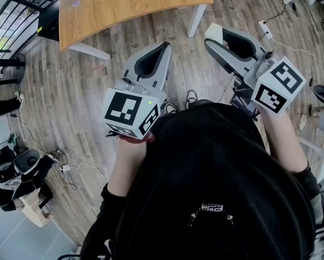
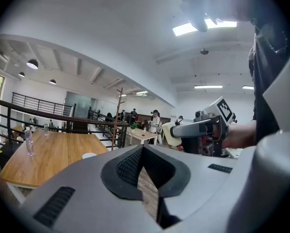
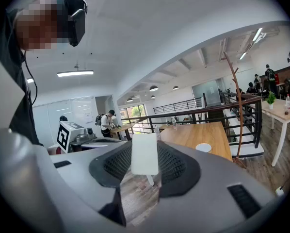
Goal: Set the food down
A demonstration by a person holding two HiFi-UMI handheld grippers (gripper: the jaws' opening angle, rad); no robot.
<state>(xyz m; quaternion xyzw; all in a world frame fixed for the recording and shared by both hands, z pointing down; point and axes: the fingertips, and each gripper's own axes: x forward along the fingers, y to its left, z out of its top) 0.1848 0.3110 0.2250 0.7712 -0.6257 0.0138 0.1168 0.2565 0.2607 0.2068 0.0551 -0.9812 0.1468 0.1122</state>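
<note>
The food is a flat white ice-cream bar (image 3: pixel 144 153) on a short stick. My right gripper (image 3: pixel 145 165) is shut on it, and the bar stands upright between the black pads. In the head view the bar (image 1: pixel 213 33) shows at the tip of the right gripper (image 1: pixel 215 39), held in the air over the wooden floor, just short of the wooden table (image 1: pixel 129 4). Beside it my left gripper (image 1: pixel 164 47) is also off the table, with its tips together and nothing in it. Its pads (image 2: pixel 125 166) meet at the tip. A small white dish (image 3: pixel 203 148) lies on the table.
The table's white leg (image 1: pixel 196 19) stands just beyond the grippers. A clear bottle (image 2: pixel 28 142) stands on the table near the black railing (image 2: pixel 48 115). A power strip and cables (image 1: pixel 265 28) lie on the floor at the right. More cables (image 1: pixel 64 169) lie at the left. People stand at distant tables.
</note>
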